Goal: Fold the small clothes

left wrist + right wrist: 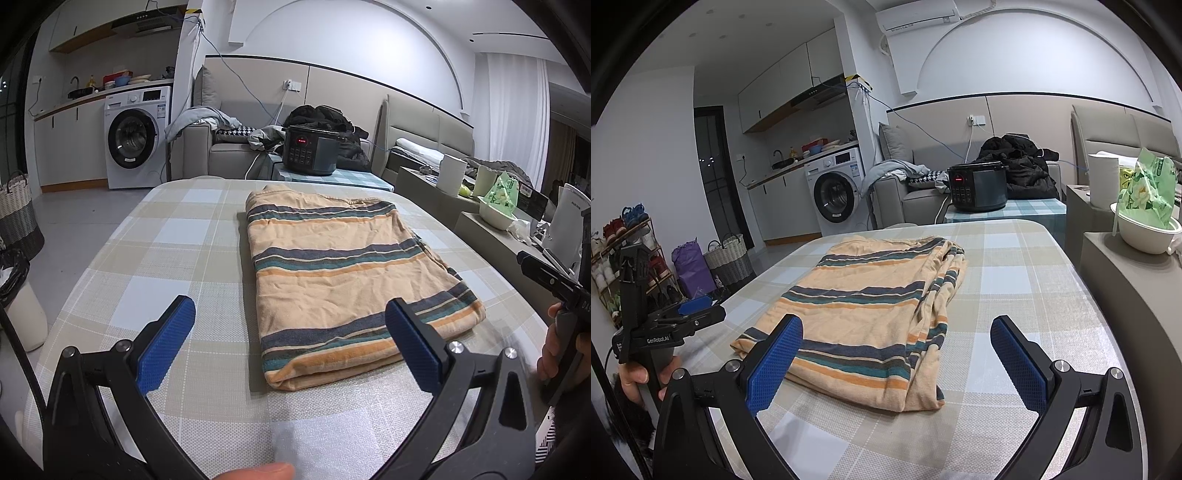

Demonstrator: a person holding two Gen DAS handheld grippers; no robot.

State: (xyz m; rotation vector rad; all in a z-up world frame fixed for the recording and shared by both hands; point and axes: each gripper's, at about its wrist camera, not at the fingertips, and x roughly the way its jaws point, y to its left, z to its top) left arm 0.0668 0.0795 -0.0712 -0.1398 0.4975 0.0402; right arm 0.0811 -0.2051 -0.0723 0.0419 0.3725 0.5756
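Both of my hand-held grippers hover with fingers spread wide and empty over a folded striped cloth on a checked table.

In the left wrist view, my left gripper [290, 332] fills the lower frame, its blue ridged pads [166, 343] far apart and gripping nothing; the right pad overlaps the near right corner of the folded peach cotton garment with navy, teal and orange stripes [340, 269], though I cannot tell whether it touches. The garment lies at frame centre on the beige, white and pale-blue checked tablecloth [177, 229], with bare cloth to its left and in front. In the right wrist view, my right gripper [897, 354] is equally wide and empty at the garment's near edge, with open tablecloth at centre right. A black electric cooker [977, 190] stands beyond the table's far edge.
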